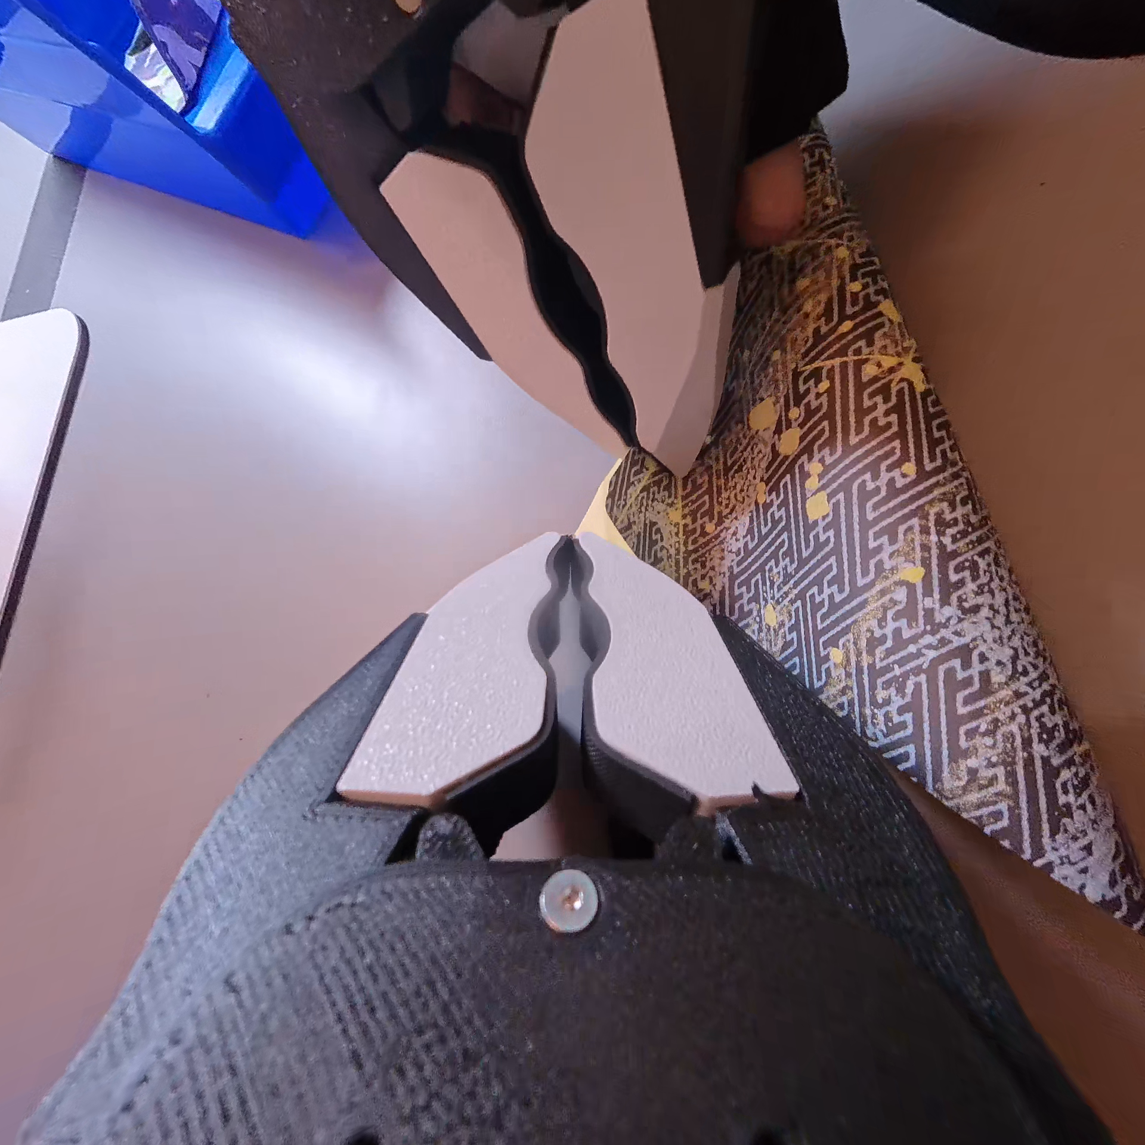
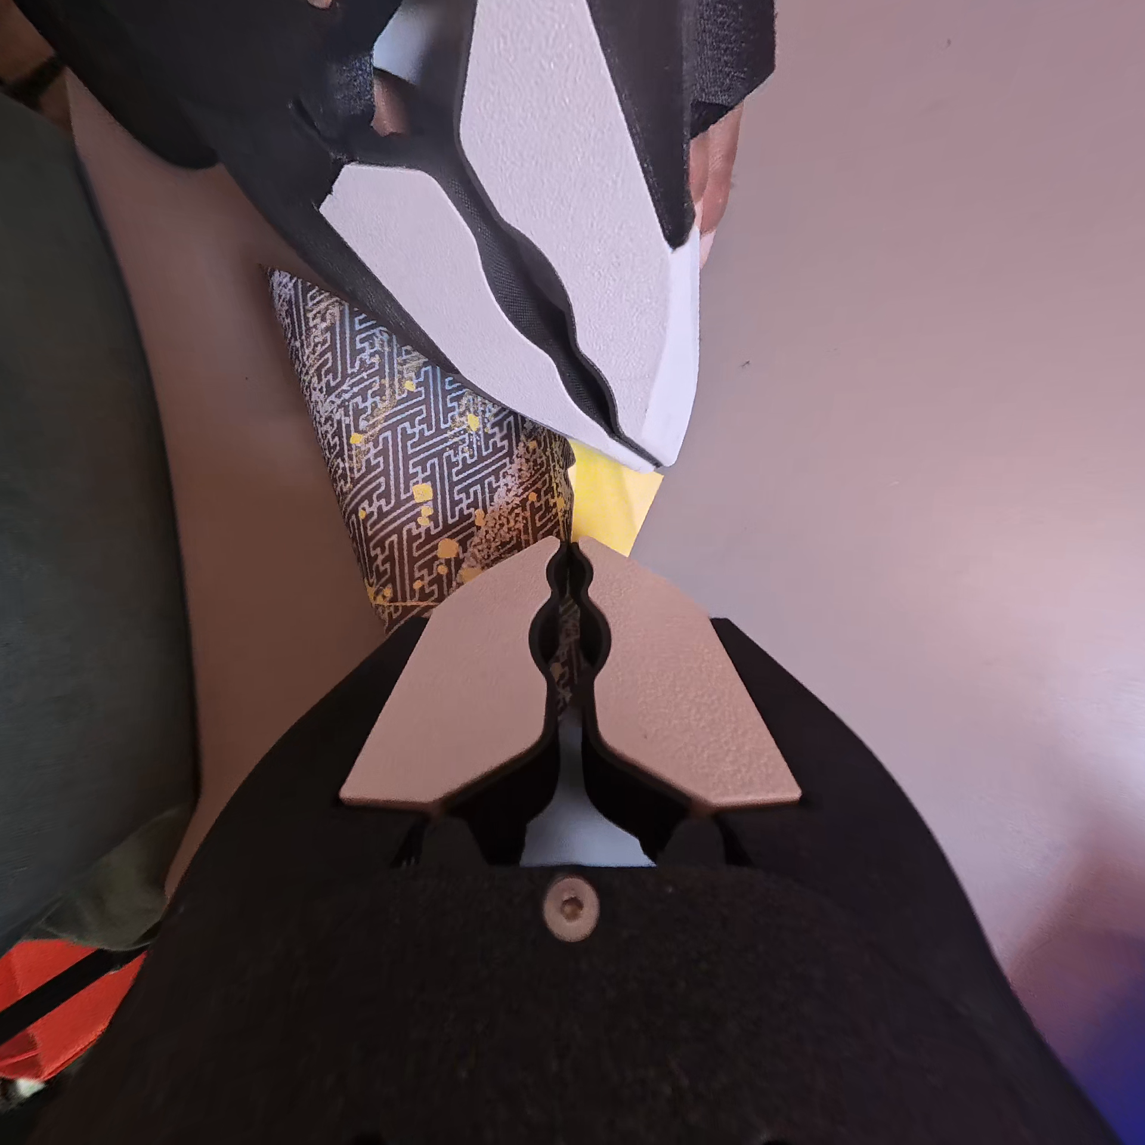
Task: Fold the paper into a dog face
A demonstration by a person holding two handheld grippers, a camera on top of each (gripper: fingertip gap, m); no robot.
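Black textured body of the left gripper [image 1: 570,544] fills the bottom of the left wrist view, screw in the middle, grey pads pressed tip to tip, so it's clenched, and nothing seems to be between them; tips sit right at the pale yellow corner of the paper [image 1: 867,619], whether touching it I can't tell. Right gripper [image 1: 644,449] drops in from the top centre of that view, also pinched together, its point down on the patterned flap at the paper's left end. Flip to the right wrist view: right gripper [image 2: 571,545] closed w/ a sliver of patterned paper [image 2: 421,471] visible thru the gap between the pads, prob. behind rather than gripped, can't say for sure. Left gripper [image 2: 647,458] comes from the top, tip at the yellow underside peeking out centre frame. Paper lies folded on the table [image 1: 248,495], dark maze print w/ gold flecks, long point running to lower right in the left view. Blue bin [image 1: 155,124] upper left, pale board [image 1: 37,434] at left edge. Risks, my read: two tips crowd one corner, so either could knock the other & skew the flap; thin sheet may slide on the smooth table if pushed sideways; a hard pinch could tear or crease off-line, giving a lopsided ear.
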